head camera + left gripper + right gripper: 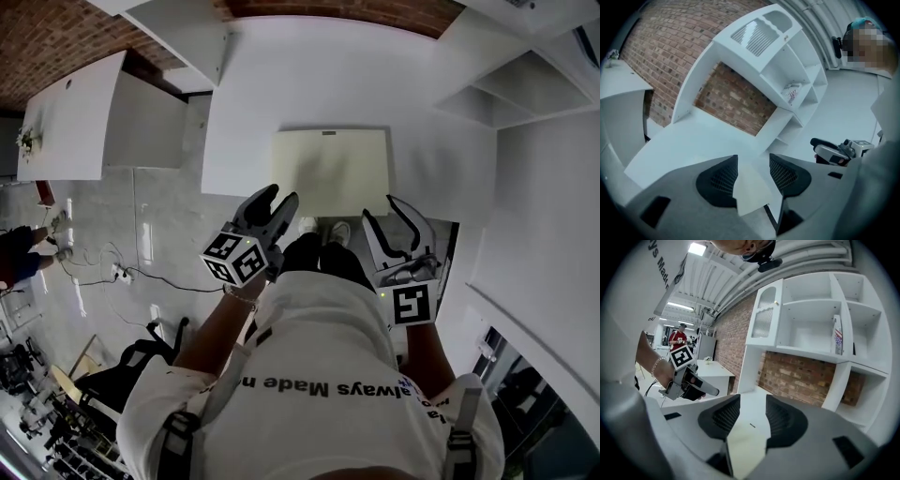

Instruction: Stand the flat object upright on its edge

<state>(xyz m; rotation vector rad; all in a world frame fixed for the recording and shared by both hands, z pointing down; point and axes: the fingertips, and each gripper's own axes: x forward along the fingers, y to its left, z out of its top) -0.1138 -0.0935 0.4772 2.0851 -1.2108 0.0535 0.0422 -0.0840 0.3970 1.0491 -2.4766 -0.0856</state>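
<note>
A pale cream flat board [333,169] lies flat on the white table [281,84], near its front edge. My left gripper [281,199] hovers at the board's near left corner, jaws apart with nothing between them. My right gripper [382,210] hangs at the board's near right corner, also open and empty. In the left gripper view the board [750,190] shows through the gap below the left gripper [752,163], with the right gripper [834,151] off to the side. In the right gripper view the board [743,441] lies under the right gripper [752,401], and the left gripper [689,380] is at the left.
A white shelf unit [820,329] stands against a brick wall [806,378] behind the table. A second white table [70,117] stands at the left. Cables [122,272] and a black chair [141,361] are on the floor. A person in red [677,338] stands far off.
</note>
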